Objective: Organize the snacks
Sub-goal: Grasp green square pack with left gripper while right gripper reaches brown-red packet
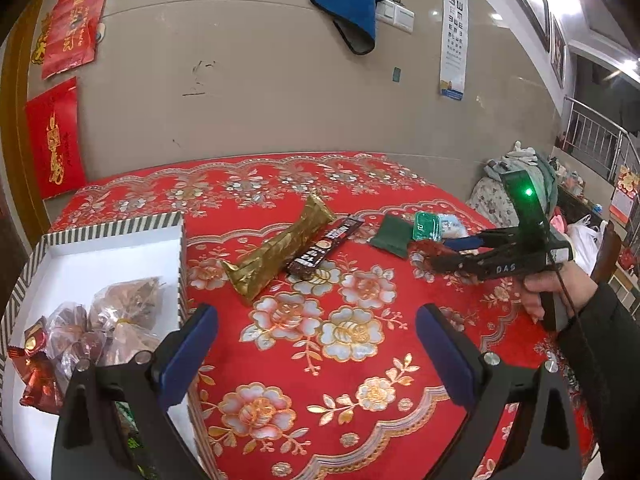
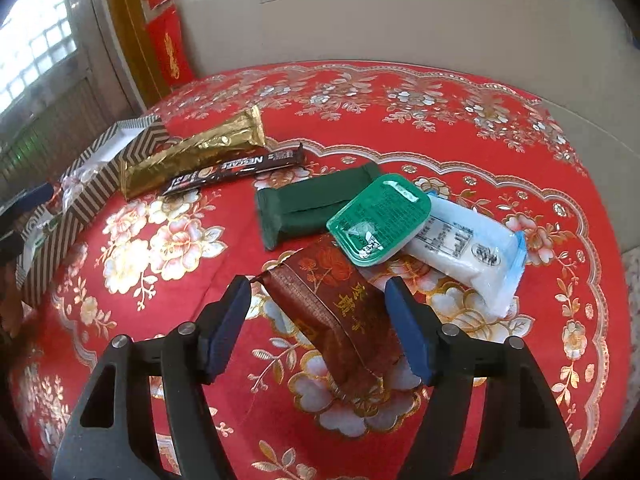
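Table under a red floral cloth (image 1: 360, 420). Striped box (image 1: 120, 226) sat at its left edge, white inside, already holding clear-wrapped sweets (image 1: 116, 320) and a red foil pack (image 1: 34, 376).

Left gripper (image 1: 316, 344) hung over bare cloth just right of the box, fingers spread wide, nothing between them.

Right gripper (image 2: 318, 326) pointed down at a brown packet (image 2: 340, 312) lying on the cloth. Fingers spread either side of the packet; a gap showed on the left, and on the right I could not tell touch from gap. The packet lay flat, not lifted.

Behind the packet: green tub (image 2: 378, 218) resting partly on a dark green pack (image 2: 304, 208) and a white-blue pack (image 2: 464, 248), and touching the brown packet's far end. Farther left, gold bar (image 2: 192, 160) and dark sachet (image 2: 236, 170) lay side by side, near the box.

A hand (image 1: 548, 288) in a dark sleeve gripped the right gripper's handle.
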Demonstrator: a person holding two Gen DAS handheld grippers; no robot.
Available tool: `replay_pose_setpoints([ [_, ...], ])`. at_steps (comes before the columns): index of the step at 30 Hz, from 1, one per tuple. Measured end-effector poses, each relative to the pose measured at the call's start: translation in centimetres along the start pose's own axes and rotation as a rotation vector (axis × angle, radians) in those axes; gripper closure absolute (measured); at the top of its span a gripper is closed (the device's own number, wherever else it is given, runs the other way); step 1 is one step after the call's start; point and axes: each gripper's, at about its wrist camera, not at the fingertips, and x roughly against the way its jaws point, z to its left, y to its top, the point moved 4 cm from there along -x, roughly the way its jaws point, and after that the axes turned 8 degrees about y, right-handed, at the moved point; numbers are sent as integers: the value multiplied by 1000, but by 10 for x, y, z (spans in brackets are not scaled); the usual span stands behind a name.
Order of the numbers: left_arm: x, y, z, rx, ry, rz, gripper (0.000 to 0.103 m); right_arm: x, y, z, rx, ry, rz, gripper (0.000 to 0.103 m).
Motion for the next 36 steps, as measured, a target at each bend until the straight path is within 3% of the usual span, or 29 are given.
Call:
replay_pose_setpoints([
  [6, -9, 15, -30, -7, -19, 5, 3, 11, -13, 15, 19, -6, 20, 54],
  [7, -13, 20, -38, -3, -41, 14, 3, 16, -18, 14, 2, -17, 19, 71],
  [8, -18, 25, -49, -10, -54, 22, 3, 20, -22, 10, -15, -17, 19, 77],
  [14, -77, 51, -119, -166, -111, 46, 3, 38, -45, 2, -29, 17, 0, 77],
  [20, -162, 58, -179, -305, -57, 232, 3, 35, -46, 14, 25, 69, 17, 77],
  [25, -183, 60, -210, -383, -26, 194, 2, 40, -49, 3, -32, 107, 16, 77],
  [29, -194, 63, -216, -376, -27, 203, 4, 42, -49, -8, -121, 140, 9, 77],
  [30, -196, 63, -217, -376, -29, 204, 6, 43, -49, -10, -133, 140, 8, 77],
  [31, -199, 62, -218, -377, -32, 209, 15, 43, -50, -11, -140, 141, 7, 77],
  [32, -203, 62, -218, -375, -36, 224, 31, 43, -49, -11, -143, 139, 7, 78],
  [35, -206, 61, -215, -369, -25, 229, 57, 43, -49, -9, -136, 128, 10, 78],
  [36, -205, 62, -213, -355, -31, 226, 57, 42, -49, -9, -136, 127, 10, 78],
])
